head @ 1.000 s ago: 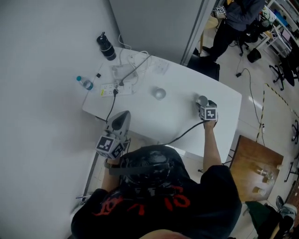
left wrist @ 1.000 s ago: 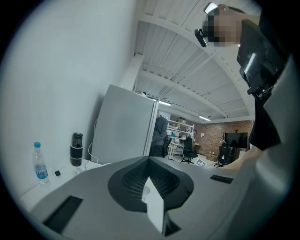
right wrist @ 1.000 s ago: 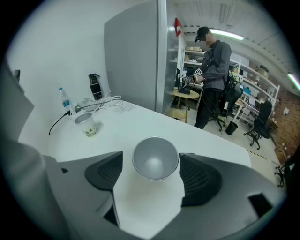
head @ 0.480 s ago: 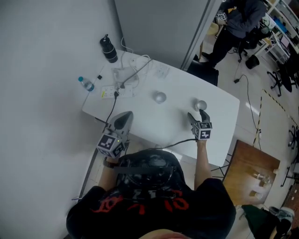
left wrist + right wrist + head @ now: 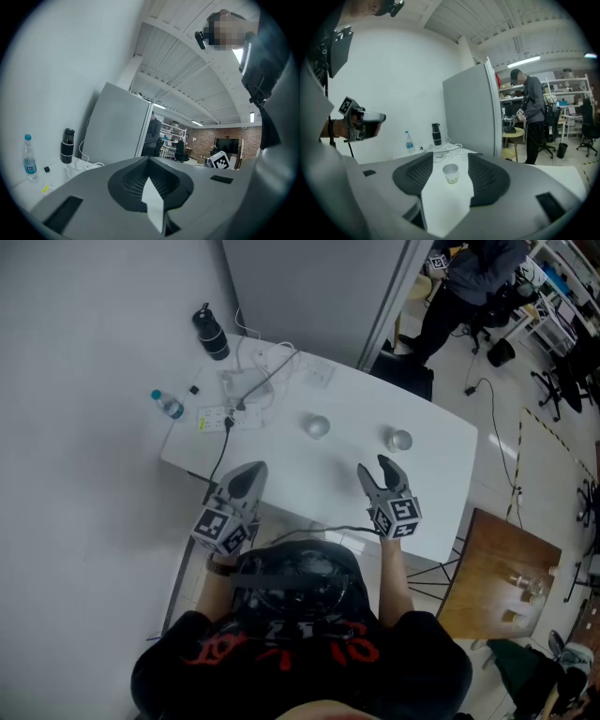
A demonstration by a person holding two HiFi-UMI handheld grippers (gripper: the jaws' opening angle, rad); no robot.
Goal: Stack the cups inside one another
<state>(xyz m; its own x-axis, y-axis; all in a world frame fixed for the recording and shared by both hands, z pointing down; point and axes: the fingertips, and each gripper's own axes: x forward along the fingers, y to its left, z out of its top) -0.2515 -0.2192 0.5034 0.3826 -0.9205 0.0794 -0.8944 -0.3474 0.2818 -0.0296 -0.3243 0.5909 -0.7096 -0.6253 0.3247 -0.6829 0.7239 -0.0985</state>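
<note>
The left gripper [image 5: 249, 474] has barely shifted since a second ago. Its jaws are together with nothing between them, and it is held off the near edge of the flat white bench [image 5: 309, 474]. The right gripper [image 5: 373, 471] was then down at the far cup. It has since come back toward the person and up, leaving that cup standing. Its jaws have just been closing and now stand about half apart, with nothing gripped.

One small white paper cup [image 5: 318, 427] stands ahead of the gap between the two grippers. The second paper cup [image 5: 401, 439] stands just ahead and to the right of the right gripper. The two are well apart and not stacked. In the right gripper view a cup shows between the jaws but well beyond them; it is round and tapered, with a faint printed band too small to read.

Both grippers are matt grey with ribbed dark pads. Each carries a cube of black-and-white square markers. Far ahead and to the left of the left gripper are a clear plastic water bottle [image 5: 170, 406], a white power strip [image 5: 223, 416] with cables, and a black cylindrical flask [image 5: 212, 334]
</note>
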